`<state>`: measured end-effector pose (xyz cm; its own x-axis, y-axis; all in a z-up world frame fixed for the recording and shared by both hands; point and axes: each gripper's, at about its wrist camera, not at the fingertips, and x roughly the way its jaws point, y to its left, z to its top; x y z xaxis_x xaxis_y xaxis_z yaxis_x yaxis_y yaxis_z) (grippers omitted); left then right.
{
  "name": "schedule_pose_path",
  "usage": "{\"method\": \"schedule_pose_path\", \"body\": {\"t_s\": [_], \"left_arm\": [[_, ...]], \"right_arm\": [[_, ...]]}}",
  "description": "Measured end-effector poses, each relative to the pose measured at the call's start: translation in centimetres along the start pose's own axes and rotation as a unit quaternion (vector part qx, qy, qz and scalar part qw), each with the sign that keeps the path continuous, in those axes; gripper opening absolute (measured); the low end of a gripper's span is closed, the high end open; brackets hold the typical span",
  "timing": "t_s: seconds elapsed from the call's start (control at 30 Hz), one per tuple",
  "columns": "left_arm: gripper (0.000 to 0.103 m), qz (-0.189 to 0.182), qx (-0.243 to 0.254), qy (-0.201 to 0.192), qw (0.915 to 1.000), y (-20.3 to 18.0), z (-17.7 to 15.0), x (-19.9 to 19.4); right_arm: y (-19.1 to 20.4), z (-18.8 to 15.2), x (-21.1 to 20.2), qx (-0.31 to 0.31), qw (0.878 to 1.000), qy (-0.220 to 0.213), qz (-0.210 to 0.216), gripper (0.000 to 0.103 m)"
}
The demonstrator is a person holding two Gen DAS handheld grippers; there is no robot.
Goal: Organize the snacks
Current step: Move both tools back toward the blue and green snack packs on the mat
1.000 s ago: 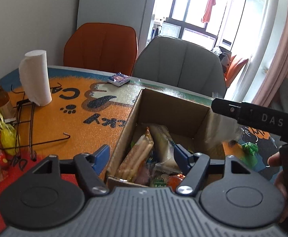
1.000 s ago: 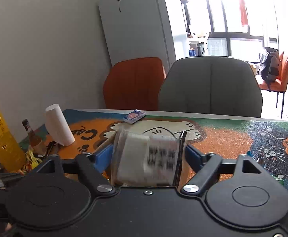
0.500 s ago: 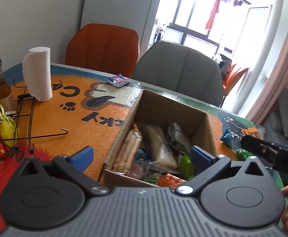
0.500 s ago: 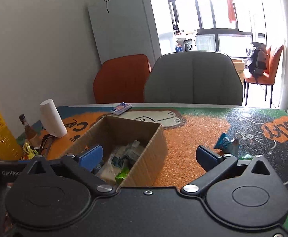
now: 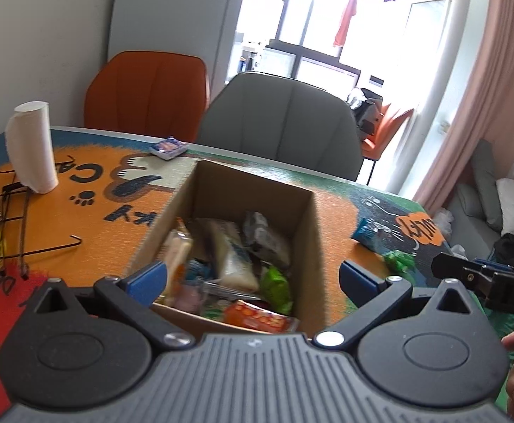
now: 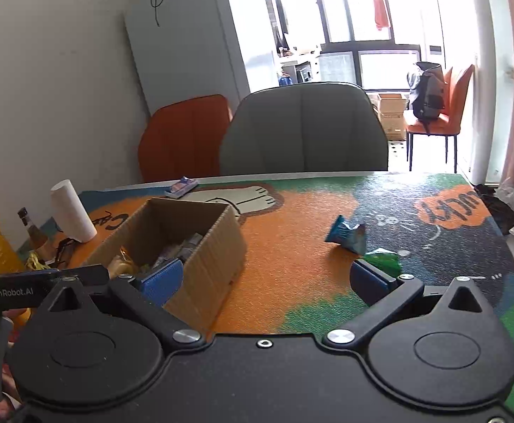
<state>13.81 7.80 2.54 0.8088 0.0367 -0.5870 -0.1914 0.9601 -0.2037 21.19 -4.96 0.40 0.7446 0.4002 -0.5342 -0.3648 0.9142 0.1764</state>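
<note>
A brown cardboard box stands on the patterned table mat and holds several snack packs, among them a pale long pack and an orange pack. My left gripper hangs open over the box's near end, nothing between its fingers. My right gripper is open and empty, to the right of the box above the mat. A blue snack packet and a green one lie on the mat right of the box.
A paper towel roll, a black wire rack and bottles stand at the left. A small blue packet lies near the far edge. An orange chair and a grey chair stand behind the table.
Both grippers opened wide. The right one let a white pack drop into the box and swung to the right, off the box. The left one drew back slightly.
</note>
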Motion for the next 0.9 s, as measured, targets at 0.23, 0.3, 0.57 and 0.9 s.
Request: {"method": "schedule_pose_path", "body": {"t_s": [0.23,0.3,0.57,0.9], "left_arm": [[0.103,-0.018,0.019,0.016,0.9995,-2.6,-0.6,0.3],[0.103,-0.021,0.026,0.017,0.9993,-3.4,-0.8,0.4],[0.103,-0.042,0.036,0.021,0.9982,-5.9,-1.2,0.9],[0.103,-0.070,0.051,0.012,0.9962,-9.1,-1.3,1.9]], "right_arm": [[-2.5,-0.4,-1.3,0.018,1.000,0.003,-0.017,0.103],[-3.1,-0.5,-1.7,0.021,1.000,0.003,-0.021,0.103],[-5.3,-0.9,-2.5,0.032,0.999,0.004,-0.039,0.103],[-8.2,-1.4,-2.7,0.055,0.997,0.002,-0.059,0.103]]}}
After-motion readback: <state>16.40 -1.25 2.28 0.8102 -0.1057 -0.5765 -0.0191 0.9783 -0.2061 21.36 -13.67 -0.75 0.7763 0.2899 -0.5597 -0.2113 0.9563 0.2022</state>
